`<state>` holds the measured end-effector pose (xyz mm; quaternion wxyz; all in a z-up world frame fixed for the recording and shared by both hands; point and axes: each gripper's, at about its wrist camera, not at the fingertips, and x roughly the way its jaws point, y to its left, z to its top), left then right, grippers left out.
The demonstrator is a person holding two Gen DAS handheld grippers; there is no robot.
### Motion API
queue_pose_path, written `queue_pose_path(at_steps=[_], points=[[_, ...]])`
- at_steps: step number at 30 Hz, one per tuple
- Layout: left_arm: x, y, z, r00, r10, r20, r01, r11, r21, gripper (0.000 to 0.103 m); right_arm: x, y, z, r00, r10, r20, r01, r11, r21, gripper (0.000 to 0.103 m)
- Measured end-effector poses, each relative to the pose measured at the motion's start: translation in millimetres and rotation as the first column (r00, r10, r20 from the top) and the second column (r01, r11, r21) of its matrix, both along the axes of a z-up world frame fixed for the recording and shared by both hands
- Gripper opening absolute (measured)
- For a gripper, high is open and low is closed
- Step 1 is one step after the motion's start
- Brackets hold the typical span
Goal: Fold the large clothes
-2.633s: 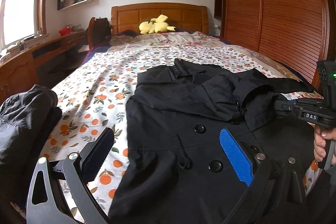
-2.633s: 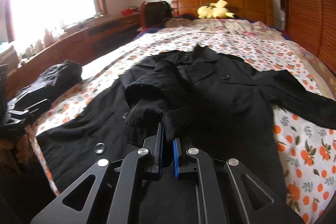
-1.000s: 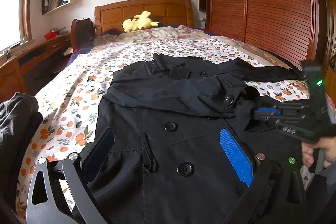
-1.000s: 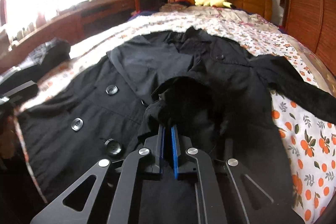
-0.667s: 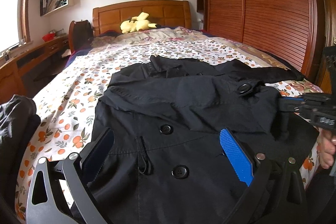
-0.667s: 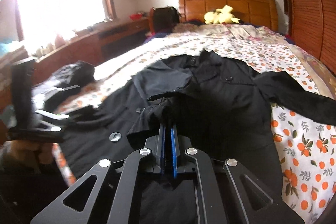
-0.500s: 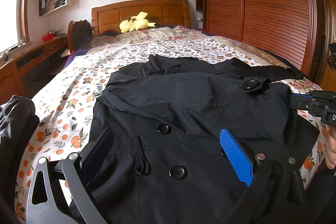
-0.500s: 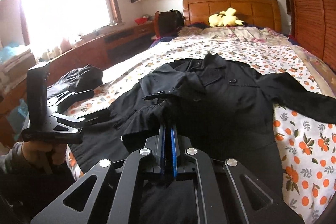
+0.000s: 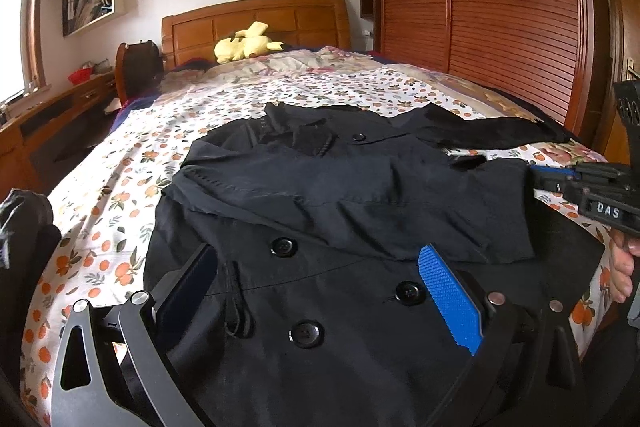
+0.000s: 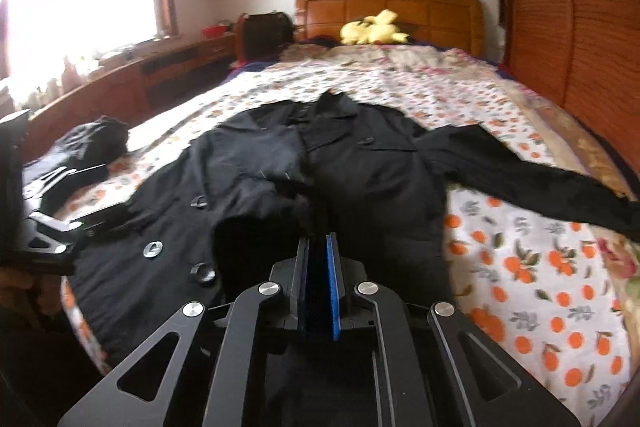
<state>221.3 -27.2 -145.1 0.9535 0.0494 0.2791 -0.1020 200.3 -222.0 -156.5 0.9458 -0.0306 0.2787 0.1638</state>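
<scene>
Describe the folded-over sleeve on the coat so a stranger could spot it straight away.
Start at the bed with the orange-fruit sheet; a black coat lies spread on it, collar toward the wooden headboard. The folded sleeve lies crosswise over the chest, just above the buttons. The other sleeve instead stretches straight out over the sheet toward the wardrobe.

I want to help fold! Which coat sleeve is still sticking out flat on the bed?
The sleeve nearer the wooden wardrobe lies stretched out on the flowery sheet; the other sleeve is folded across the coat's front.
</scene>
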Motion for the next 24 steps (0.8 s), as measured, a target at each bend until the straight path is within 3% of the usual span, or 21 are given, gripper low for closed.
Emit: queue_pose_path(at_steps=[5, 7, 14, 20, 24], points=[[0, -8, -3, 1.0, -0.009, -0.005, 0.009, 1.0, 0.004, 0.101, -2, -13, 2, 0.999, -0.034, 0.026, 0.033, 0.999, 0.013, 0.023], [1, -11, -5, 1.0, -0.012, -0.007, 0.012, 1.0, 0.006, 0.101, -4, -14, 3, 0.999, -0.032, 0.034, 0.031, 0.999, 0.01, 0.034], [0, -16, 1, 1.0, -0.025, -0.004, 0.025, 1.0, -0.019, 0.101, 9, 1, -16, 0.999, 0.043, -0.028, -0.043, 0.999, 0.002, 0.035], [-7, -22, 24, 0.999, -0.04, 0.034, 0.04, 0.999, 0.014, 0.101, 33, 17, -59, 0.984, 0.038, -0.174, -0.06, 0.991, -0.118, 0.035], [-4, -20, 33, 0.998, -0.041, 0.042, 0.04, 0.999, 0.028, 0.101, 34, 18, -66, 0.984, 0.035, -0.174, -0.057, 0.991, -0.12, 0.036]])
